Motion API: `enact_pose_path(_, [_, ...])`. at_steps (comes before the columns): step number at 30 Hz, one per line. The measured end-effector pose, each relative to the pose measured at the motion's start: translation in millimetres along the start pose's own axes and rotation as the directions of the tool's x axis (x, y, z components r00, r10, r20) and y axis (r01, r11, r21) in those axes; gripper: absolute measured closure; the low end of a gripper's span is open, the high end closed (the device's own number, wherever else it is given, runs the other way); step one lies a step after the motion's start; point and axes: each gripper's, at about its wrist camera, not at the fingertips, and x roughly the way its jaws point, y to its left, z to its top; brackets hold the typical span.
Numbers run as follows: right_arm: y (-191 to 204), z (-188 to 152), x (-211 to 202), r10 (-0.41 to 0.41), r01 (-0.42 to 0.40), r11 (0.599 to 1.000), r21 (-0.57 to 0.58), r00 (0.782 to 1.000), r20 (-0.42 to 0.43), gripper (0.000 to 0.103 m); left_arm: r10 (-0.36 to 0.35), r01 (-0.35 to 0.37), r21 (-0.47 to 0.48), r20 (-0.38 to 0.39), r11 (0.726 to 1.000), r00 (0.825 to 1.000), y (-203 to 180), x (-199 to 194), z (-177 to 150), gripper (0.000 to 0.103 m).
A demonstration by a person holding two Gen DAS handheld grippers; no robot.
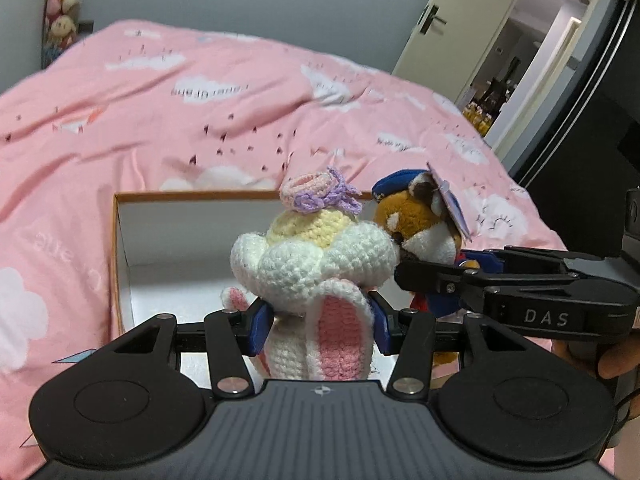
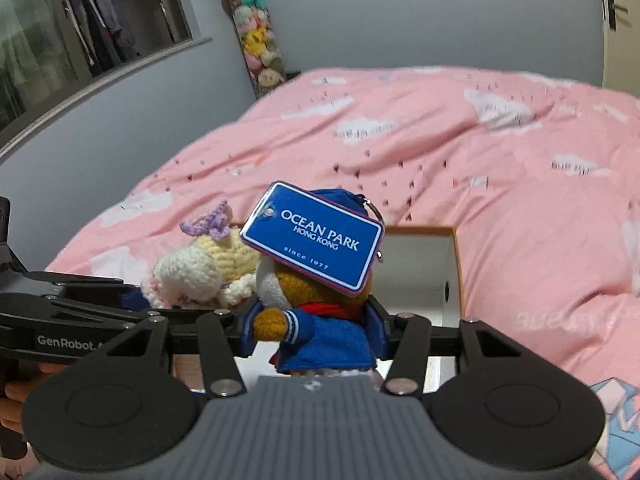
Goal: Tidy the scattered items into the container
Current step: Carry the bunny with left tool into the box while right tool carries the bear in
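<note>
My left gripper point(image 1: 320, 326) is shut on a white crocheted bunny point(image 1: 312, 264) with pink ears and a purple bow, held above the open white box point(image 1: 168, 236) with an orange rim. My right gripper point(image 2: 316, 330) is shut on a brown plush in a blue sailor jacket point(image 2: 320, 332), with a blue "Ocean Park Hong Kong" tag point(image 2: 314, 242) on its head. The plush point(image 1: 424, 224) hangs just right of the bunny, touching it. The bunny also shows in the right wrist view point(image 2: 196, 272), and the box point(image 2: 420, 272) lies below both toys.
The box sits on a bed with a pink cloud-print duvet point(image 1: 180, 112). A hanging column of soft toys point(image 2: 256, 44) is on the grey wall behind. An open door point(image 1: 500, 52) is at the far right. A wardrobe window point(image 2: 80, 20) is at left.
</note>
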Motion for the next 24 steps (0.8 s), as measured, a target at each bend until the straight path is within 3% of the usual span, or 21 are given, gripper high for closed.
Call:
enact_pose_path(8, [-15, -17, 40, -0.043, 0.048, 0.998, 0.047, 0.993, -0.107, 0.049, -0.015, 0.012, -0.038, -0.097, 0.999, 0.995, 10, 43, -4, 0.045])
enact_pose_path(16, [-40, -32, 63, -0.051, 0.081, 0.989, 0.120, 0.971, -0.233, 0.048, -0.054, 0.024, -0.138, -0.213, 0.990, 0.976, 18, 81, -15, 0.045])
enact_pose_path(24, [-44, -31, 68, -0.071, 0.086, 0.995, 0.040, 0.951, -0.300, 0.046, -0.113, 0.050, -0.235, -0.259, 0.971, 0.959, 30, 96, -20, 0.045])
